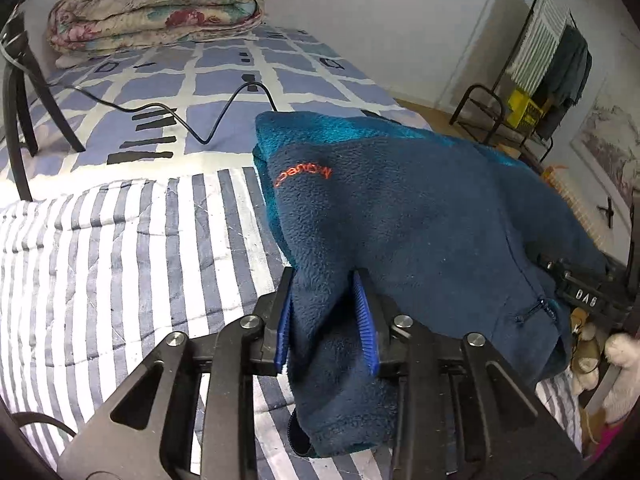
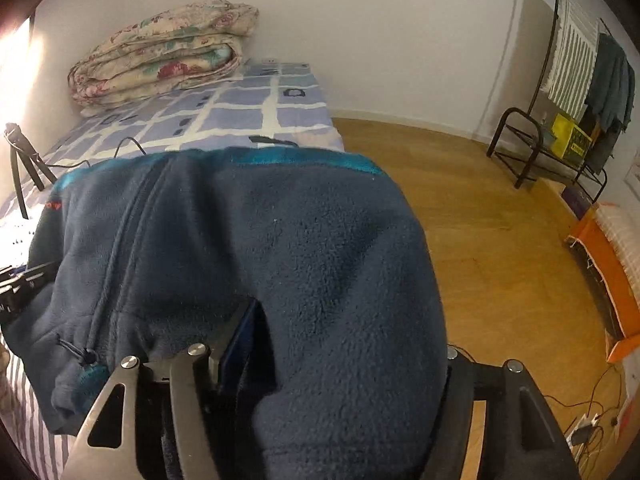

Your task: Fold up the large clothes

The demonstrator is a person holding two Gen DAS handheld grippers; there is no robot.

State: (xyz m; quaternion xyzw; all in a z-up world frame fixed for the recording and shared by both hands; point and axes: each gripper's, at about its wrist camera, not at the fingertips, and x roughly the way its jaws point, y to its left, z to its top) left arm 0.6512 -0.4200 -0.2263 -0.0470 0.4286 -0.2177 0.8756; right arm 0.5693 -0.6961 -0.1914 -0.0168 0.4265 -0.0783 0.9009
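One navy fleece jacket (image 1: 400, 208), thick pile, lies on the bed across the striped quilt (image 1: 100, 248). A teal band (image 2: 280, 158) runs along its far edge; orange embroidered lettering (image 1: 304, 174) sits near its left end, upside down in the left view. A zipper line runs down the front, with a drawcord and toggle (image 2: 86, 356) at the hem corner and a small zip pull (image 1: 540, 306) on a pocket.

Left gripper (image 1: 326, 300): a bunched fold of the fleece sits between its two blue-padded fingers (image 1: 366, 312). The left pad touches the cloth; the right pad stands a little clear at its tip. Cannot tell if it truly pinches or has let go.

Right gripper (image 2: 344, 344): fleece is draped over and between its fingers, and only the left blue pad (image 2: 240, 336) shows. The other is buried under cloth, so its grip cannot be told.

One folded floral comforter (image 1: 160, 4) sits at the far end on the blue check sheet (image 1: 224, 80). One black cable (image 1: 224, 116) snakes across that sheet. One tripod (image 2: 20, 168) stands at the left edge.

One metal rack (image 2: 560, 136) stands by the wall with two cloths hung on it, one striped and one dark. One yellow crate (image 2: 570, 136) sits in it; contents not visible. One orange-rimmed crate (image 2: 612, 264) is on the wood floor (image 2: 480, 220); contents unclear.
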